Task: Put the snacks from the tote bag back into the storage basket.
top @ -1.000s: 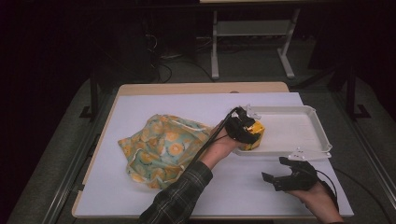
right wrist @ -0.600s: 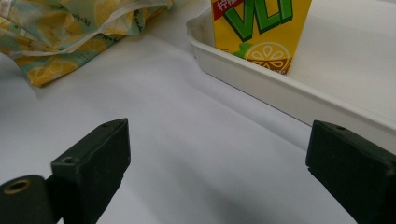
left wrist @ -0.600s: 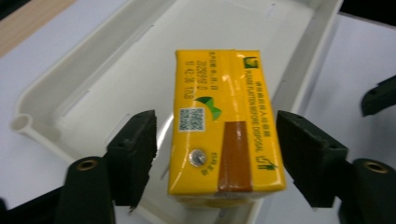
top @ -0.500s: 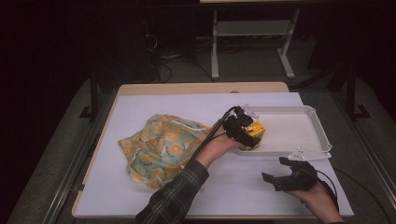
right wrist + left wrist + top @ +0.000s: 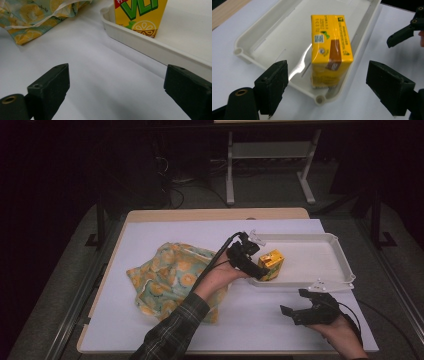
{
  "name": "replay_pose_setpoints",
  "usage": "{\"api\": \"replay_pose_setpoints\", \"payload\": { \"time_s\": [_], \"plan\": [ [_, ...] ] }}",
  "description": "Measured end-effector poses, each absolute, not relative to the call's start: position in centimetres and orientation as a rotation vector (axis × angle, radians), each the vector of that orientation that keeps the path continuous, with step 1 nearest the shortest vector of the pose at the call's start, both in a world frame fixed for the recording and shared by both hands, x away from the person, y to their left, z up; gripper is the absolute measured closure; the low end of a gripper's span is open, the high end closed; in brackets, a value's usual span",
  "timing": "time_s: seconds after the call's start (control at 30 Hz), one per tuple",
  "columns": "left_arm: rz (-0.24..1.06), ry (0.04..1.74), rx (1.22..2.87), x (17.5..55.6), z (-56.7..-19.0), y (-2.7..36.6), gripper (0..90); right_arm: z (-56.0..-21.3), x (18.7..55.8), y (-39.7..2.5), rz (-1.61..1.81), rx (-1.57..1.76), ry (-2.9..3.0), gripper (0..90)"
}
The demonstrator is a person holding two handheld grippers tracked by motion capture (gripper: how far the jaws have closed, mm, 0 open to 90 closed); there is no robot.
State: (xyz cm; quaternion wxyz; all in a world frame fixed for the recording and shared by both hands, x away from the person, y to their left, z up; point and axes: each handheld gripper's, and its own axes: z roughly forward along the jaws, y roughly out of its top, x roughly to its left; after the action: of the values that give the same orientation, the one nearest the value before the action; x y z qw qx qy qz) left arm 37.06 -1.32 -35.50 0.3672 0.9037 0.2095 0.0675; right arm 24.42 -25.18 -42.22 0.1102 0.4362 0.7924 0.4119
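Green "VL" letters, probably part of a longer brand name cut off at the frame top, above a lemon-slice picture on the yellow carton [image 5: 140, 15]. On another face, fine print, a small QR-like square and a brown band, all too small to read. Standing upright in the near-left corner of the white tray [image 5: 269, 37], just ahead of the left gripper [image 5: 337, 82], between its lines of reach but untouched. Jaws spread wide, pinching nothing. Further right, resting on the white table sheet [image 5: 105, 82], the right gripper [image 5: 117, 92], likewise spread and empty. To its left, a crumpled lemon-print cloth bag [image 5: 170, 275].
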Motion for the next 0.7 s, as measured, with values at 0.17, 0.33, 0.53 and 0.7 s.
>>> {"api": "replay_pose_setpoints", "payload": {
  "time_s": [0.17, 0.33, 0.53, 0.7],
  "plan": [
    [0.170, 0.560, 2.322, 36.8, -35.5, 0.2, 17.5, -42.3, 24.5, -25.2, 1.204, 1.270, 2.331, 6.3],
    [0.173, 0.567, 2.330, 36.2, -35.4, 2.0, 17.5, -42.3, 24.4, -25.1, 1.200, 1.272, 2.333, 6.3],
    [0.165, 0.590, 2.321, 35.6, -35.2, 4.3, 17.5, -42.3, 24.4, -25.1, 1.190, 1.267, 2.346, 6.3],
    [0.177, 0.610, 2.312, 35.0, -35.1, 6.2, 17.5, -42.3, 24.4, -24.9, 1.175, 1.260, 2.356, 6.3]
  ]
}}
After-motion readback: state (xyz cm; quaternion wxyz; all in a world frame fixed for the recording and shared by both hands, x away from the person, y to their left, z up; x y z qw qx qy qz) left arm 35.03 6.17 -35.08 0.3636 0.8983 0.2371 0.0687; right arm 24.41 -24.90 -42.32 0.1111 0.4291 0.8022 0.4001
